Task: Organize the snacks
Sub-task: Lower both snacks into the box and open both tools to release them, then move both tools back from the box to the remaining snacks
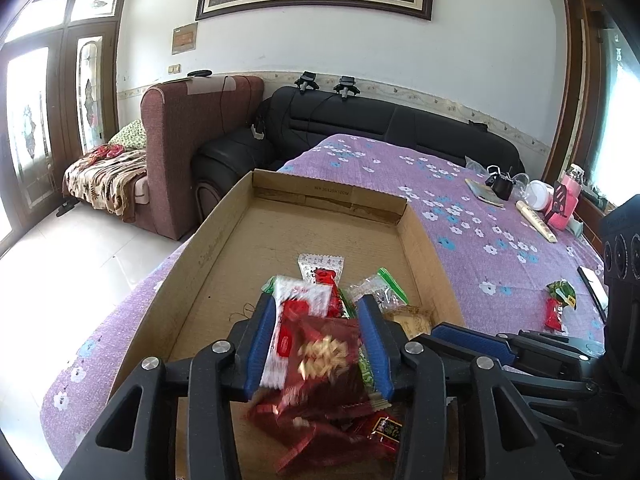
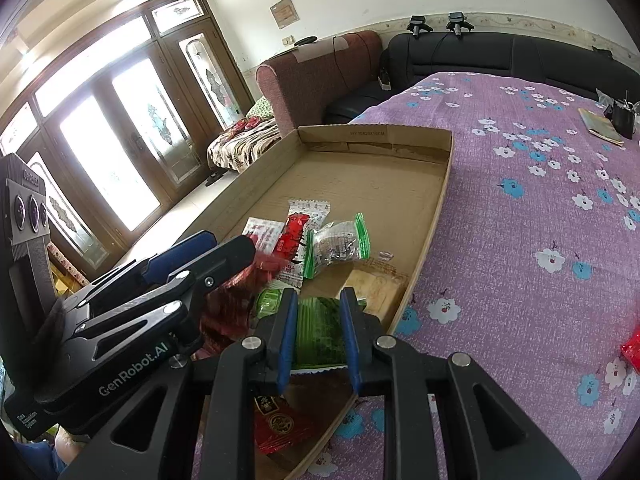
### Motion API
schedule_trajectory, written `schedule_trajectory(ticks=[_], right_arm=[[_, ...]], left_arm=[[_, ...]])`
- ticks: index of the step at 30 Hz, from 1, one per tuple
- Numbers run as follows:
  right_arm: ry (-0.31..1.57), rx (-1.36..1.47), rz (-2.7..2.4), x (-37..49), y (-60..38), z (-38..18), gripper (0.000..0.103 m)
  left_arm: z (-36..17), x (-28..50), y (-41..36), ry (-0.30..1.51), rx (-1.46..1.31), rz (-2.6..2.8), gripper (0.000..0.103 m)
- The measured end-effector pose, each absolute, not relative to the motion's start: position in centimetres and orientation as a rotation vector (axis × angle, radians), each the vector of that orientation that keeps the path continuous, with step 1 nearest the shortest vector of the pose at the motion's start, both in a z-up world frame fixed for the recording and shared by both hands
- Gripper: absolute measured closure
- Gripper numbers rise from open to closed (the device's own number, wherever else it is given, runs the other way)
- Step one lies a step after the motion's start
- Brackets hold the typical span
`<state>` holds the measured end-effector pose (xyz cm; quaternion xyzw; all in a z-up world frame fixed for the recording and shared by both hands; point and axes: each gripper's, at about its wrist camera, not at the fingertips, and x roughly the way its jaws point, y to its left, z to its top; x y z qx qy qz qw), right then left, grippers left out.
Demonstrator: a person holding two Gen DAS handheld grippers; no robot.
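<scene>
A shallow cardboard box (image 1: 224, 236) lies on a purple flowered cloth and holds several snack packets. My left gripper (image 1: 318, 308) is over the box with its blue fingers apart; a dark red packet (image 1: 324, 364) is blurred between them, seemingly loose. My right gripper (image 2: 318, 300) is shut on a green packet (image 2: 320, 332) over the box's near end (image 2: 424, 240). The left gripper's body (image 2: 192, 264) shows at the left of the right wrist view. A green-and-clear packet (image 2: 340, 240) and red-and-white packets (image 2: 292, 236) lie in the box.
A red and a green packet (image 1: 558, 300) lie on the cloth right of the box. Small items, a pink bottle (image 1: 566, 200) and a white jar stand at the table's far right. A black sofa (image 1: 400, 128) and a maroon armchair (image 1: 180, 140) are behind.
</scene>
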<state>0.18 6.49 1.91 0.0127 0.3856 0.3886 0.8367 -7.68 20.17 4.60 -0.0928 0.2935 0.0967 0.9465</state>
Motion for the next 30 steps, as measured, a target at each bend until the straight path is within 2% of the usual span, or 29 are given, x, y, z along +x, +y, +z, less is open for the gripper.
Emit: schedule_trajectory(ticks=[6, 14, 30], right_arm=[[0.808, 0.032, 0.820, 0.1, 6.2, 2.1, 0.082], [0.786, 0.056, 0.798, 0.0, 5.3, 3.0, 0.082], [0.810, 0.179, 0.686, 1.1, -0.1, 4.8, 0.077]], left_arm=[[4.7, -7.9, 20.4, 0.585, -0.196, 0.202, 0.048], [4.9, -8.4, 20.5, 0.558, -0.198, 0.210, 0.028], [4.9, -8.3, 20.4, 0.564, -0.179, 0.218, 0.025]])
